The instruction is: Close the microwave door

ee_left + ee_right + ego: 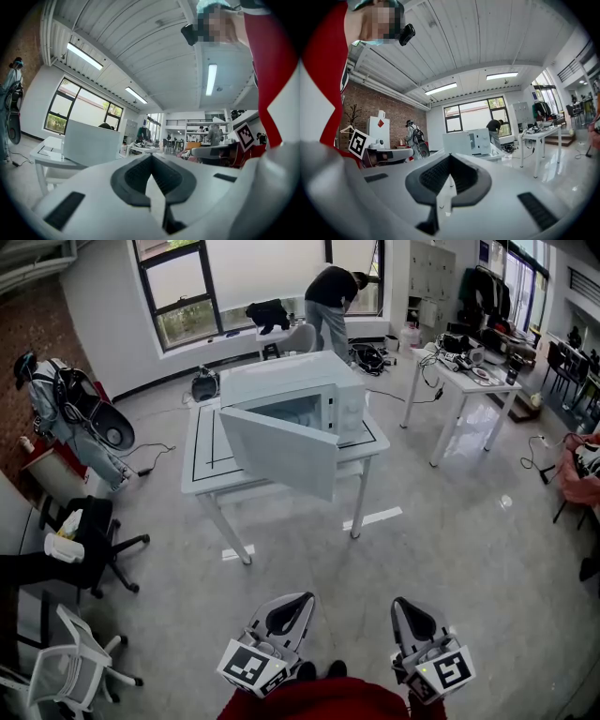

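Observation:
A white microwave (298, 390) stands on a white table (202, 460) in the middle of the room. Its door (279, 452) swings open toward me, to the left. Both grippers are low in the head view, close to my body and well short of the table. My left gripper (303, 598) and my right gripper (397, 603) are shut and hold nothing. In the left gripper view the shut jaws (150, 158) point level, with the open door (91, 142) far ahead on the left. From the right gripper (449, 157), the microwave (467, 142) shows in the distance.
A person (332, 294) bends over by the far window. A second white table (466, 378) with clutter stands at the right. Office chairs (89, 542) and a white chair (70, 667) sit at the left, with equipment (82, 418) by the brick wall.

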A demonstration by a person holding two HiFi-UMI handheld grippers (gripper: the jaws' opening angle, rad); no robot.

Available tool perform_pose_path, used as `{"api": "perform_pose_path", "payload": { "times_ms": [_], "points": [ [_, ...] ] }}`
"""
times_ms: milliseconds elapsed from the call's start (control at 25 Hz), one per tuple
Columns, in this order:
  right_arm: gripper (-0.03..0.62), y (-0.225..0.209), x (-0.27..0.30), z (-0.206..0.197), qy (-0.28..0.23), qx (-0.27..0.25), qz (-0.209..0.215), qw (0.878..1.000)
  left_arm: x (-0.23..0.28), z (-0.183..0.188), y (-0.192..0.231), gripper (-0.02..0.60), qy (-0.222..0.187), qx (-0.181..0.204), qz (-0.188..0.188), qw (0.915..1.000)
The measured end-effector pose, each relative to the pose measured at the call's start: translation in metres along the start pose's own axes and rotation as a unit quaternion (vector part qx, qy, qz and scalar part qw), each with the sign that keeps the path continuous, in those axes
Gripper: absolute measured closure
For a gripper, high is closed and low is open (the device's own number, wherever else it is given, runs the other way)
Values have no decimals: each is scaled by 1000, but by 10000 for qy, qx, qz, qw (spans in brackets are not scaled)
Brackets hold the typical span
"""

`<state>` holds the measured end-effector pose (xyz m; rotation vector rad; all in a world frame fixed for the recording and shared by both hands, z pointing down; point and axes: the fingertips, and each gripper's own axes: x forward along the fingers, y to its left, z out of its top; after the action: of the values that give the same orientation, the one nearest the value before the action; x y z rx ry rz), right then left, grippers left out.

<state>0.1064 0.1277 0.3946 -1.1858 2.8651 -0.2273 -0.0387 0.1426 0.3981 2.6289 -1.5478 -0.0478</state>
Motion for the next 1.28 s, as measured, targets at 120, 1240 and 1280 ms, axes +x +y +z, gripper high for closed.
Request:
{"api": "perform_pose_path", "payload": {
  "times_ms": [120,1240,1280],
  "points": [
    [582,1,0,0,50,132,-30,9999,-2,0,0,572,15,-25,-5,10000],
    [580,-10,4,1,68,493,50,9987,14,-13,-4,572,242,-110,-56,9996],
    [580,-13,4,2,53,500,51,9987,16,-11,-4,572,218,-110,-49,9997]
  ]
}}
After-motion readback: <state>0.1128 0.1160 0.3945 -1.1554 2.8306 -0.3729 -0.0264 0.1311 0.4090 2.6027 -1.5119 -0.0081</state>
